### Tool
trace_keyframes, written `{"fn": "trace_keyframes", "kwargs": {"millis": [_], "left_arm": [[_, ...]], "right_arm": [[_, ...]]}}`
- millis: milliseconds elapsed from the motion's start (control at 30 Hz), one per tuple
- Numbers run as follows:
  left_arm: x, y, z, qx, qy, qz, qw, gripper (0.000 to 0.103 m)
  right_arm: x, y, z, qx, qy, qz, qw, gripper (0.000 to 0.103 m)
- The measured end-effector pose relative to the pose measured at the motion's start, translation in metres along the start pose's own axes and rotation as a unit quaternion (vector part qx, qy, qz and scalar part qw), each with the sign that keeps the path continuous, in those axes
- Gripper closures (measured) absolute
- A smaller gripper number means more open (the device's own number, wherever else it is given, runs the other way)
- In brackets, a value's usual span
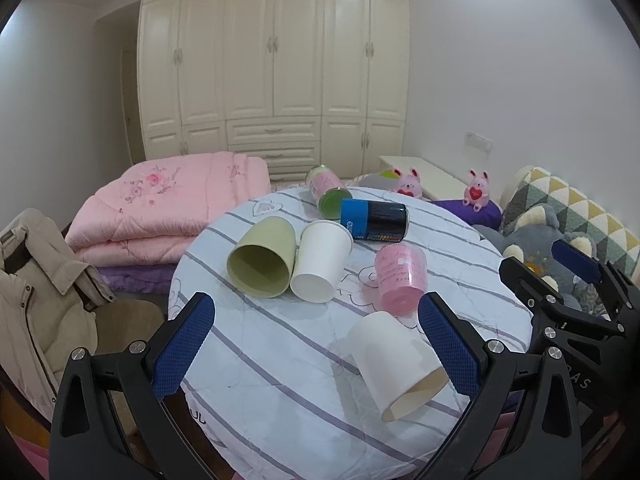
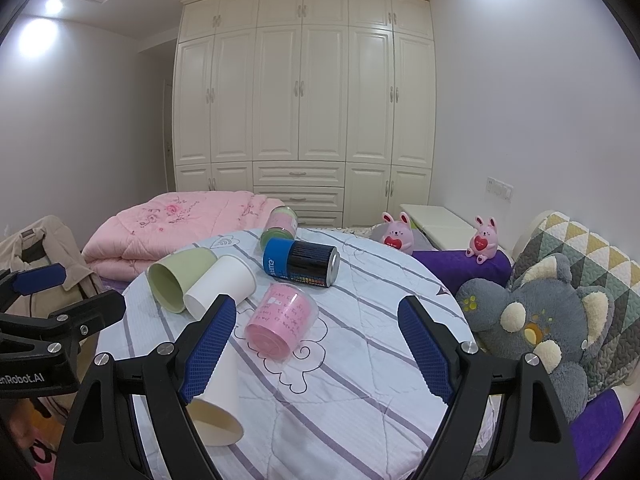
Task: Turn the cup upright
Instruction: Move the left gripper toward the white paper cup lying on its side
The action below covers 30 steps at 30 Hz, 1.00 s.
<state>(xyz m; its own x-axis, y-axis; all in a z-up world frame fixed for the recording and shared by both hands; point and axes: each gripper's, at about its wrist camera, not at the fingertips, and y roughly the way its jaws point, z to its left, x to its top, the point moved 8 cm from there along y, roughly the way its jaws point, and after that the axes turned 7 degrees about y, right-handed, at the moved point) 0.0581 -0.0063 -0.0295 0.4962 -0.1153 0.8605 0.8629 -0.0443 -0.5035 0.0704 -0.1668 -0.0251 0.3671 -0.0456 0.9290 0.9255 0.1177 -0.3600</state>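
White wardrobe [image 2: 304,120] fills the back wall, with a folded pink quilt [image 1: 168,208] in front of it and a round table [image 1: 280,380] under a striped cloth nearest the cameras. Right of the table lie a grey plush [image 2: 540,320] and a patterned cushion [image 2: 580,248]; left of it a beige coat [image 1: 44,288] hangs over a chair.

Both grippers hover above the table's near edge, pointing forward over the cloth. The left gripper [image 1: 316,340] has its jaws spread wide, holding nothing. The right gripper [image 2: 316,340] is likewise spread and holds nothing; it appears in the left view at the table's right edge.

All vessels on the table lie on their sides. A white paper cup [image 1: 394,368] lies closest to the table's near edge, mouth toward the cameras, just inside the left gripper's right finger and partly hidden behind the right gripper's left finger in the right view. Toward the table's middle lies a pink cup [image 1: 400,278]. Left of it a green cup [image 1: 262,258] and a second white cup [image 1: 320,266] touch side by side. Beyond these, nearer the table's far edge, lie a blue-and-black can [image 1: 374,220] and a pink-and-green jar [image 1: 326,188].

Bare cloth stretches along the table's near edge left of the closest cup, and on the right side between the pink cup and the rim.
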Motion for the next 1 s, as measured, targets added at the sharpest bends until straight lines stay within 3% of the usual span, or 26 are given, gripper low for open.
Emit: {"fn": "trace_keyframes", "kwargs": {"millis": [133, 267, 400, 1000], "left_arm": [[0.0, 0.004, 0.007, 0.003, -0.003, 0.005, 1.0, 0.0], [-0.003, 0.016, 0.015, -0.021, -0.028, 0.027, 0.999, 0.0], [-0.006, 0.029, 0.023, -0.014, -0.033, 0.048, 0.9982, 0.0], [0.016, 0.116, 0.002, -0.031, 0.025, 0.143, 0.9889, 0.0]], "right_arm": [[-0.003, 0.005, -0.003, 0.001, 0.003, 0.002, 1.0, 0.019], [-0.004, 0.01, -0.004, 0.002, 0.009, 0.008, 1.0, 0.019], [-0.004, 0.015, -0.003, 0.002, 0.018, 0.017, 1.0, 0.019], [-0.011, 0.058, -0.008, 0.01, 0.051, 0.064, 0.997, 0.018]]}}
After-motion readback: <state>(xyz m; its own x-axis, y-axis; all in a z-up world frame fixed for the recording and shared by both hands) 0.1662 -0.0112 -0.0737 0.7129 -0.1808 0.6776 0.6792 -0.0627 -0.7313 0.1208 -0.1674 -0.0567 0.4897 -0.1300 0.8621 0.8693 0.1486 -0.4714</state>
